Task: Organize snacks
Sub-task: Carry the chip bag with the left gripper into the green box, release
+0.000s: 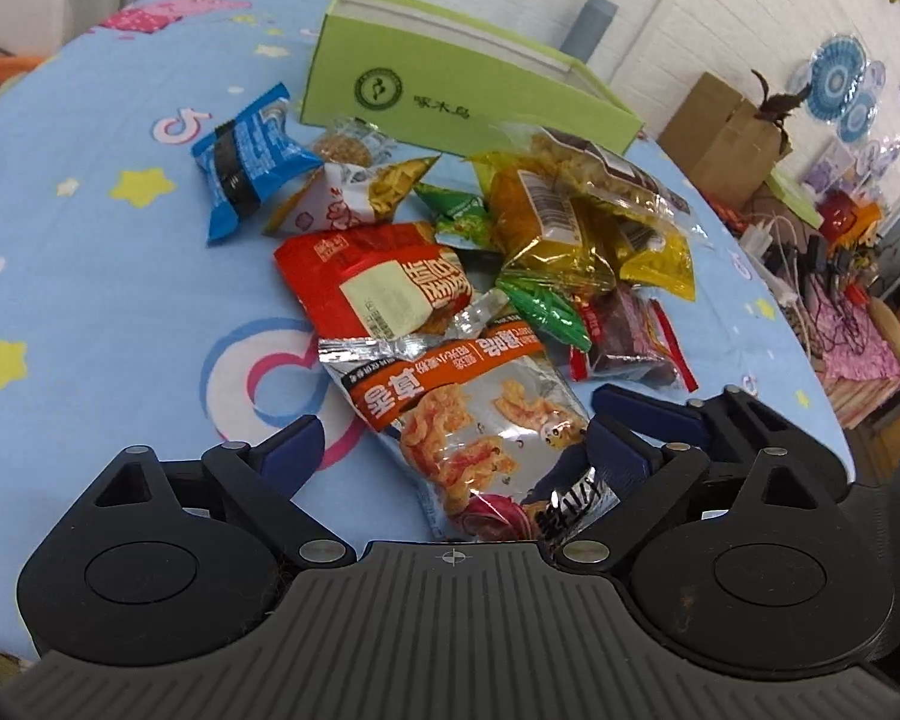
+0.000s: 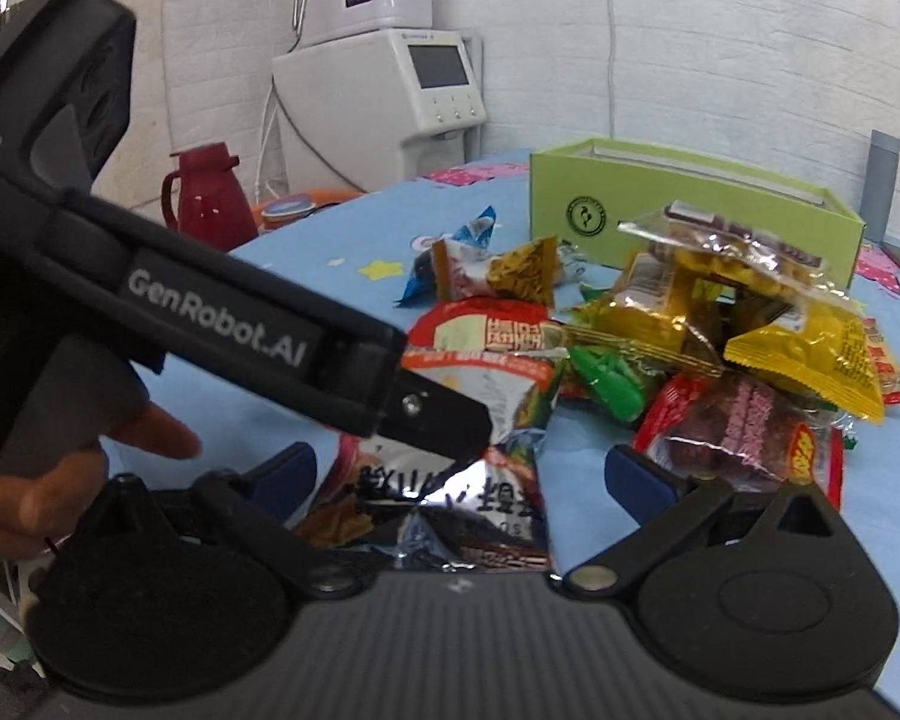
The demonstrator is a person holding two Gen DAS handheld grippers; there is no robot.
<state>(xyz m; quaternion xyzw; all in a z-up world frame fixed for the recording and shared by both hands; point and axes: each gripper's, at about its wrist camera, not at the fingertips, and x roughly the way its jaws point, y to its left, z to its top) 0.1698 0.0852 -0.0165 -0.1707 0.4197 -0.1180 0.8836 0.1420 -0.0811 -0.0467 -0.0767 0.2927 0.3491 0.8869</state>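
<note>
A heap of snack packets lies on the blue cartoon tablecloth (image 1: 90, 276) in front of an open green box (image 1: 450, 78) (image 2: 690, 204). Nearest is a silver-and-orange crisp bag (image 1: 468, 420) (image 2: 450, 510). My left gripper (image 1: 456, 447) is open astride it: its right pad touches the bag and its left pad stands clear. My right gripper (image 2: 462, 471) is open over the same bag from the other side. One of the left gripper's fingers (image 2: 438, 417) lies across the bag there. Behind are a red packet (image 1: 378, 282), yellow packets (image 1: 558, 228), a blue packet (image 1: 246, 162) and a dark cake packet (image 2: 744, 438).
A person's hand (image 2: 60, 480) holds the left gripper's handle. A red jug (image 2: 207, 192) and a white dispenser (image 2: 384, 84) stand beyond the table's far left. A cardboard box (image 1: 726, 132) and cables sit past the table's right edge.
</note>
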